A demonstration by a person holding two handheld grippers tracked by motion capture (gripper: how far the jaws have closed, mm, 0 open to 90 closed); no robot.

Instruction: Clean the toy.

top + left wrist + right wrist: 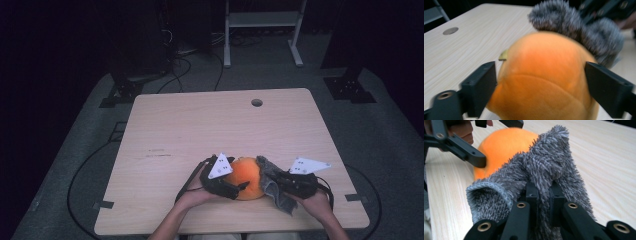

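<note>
Two grippers are flanking the orange plush ball: left gripper is straddling it at 9 o'clock with jaws wide and pads seemingly touching, while right gripper is pinching the grey cloth at 3 o'clock.

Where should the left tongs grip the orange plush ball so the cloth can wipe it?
Across the ball's widest middle, coming from the person's left, level with the table. It is round and soft, and the cloth lies on its far side, so the left tongs straddling the sides stay clear.
</note>
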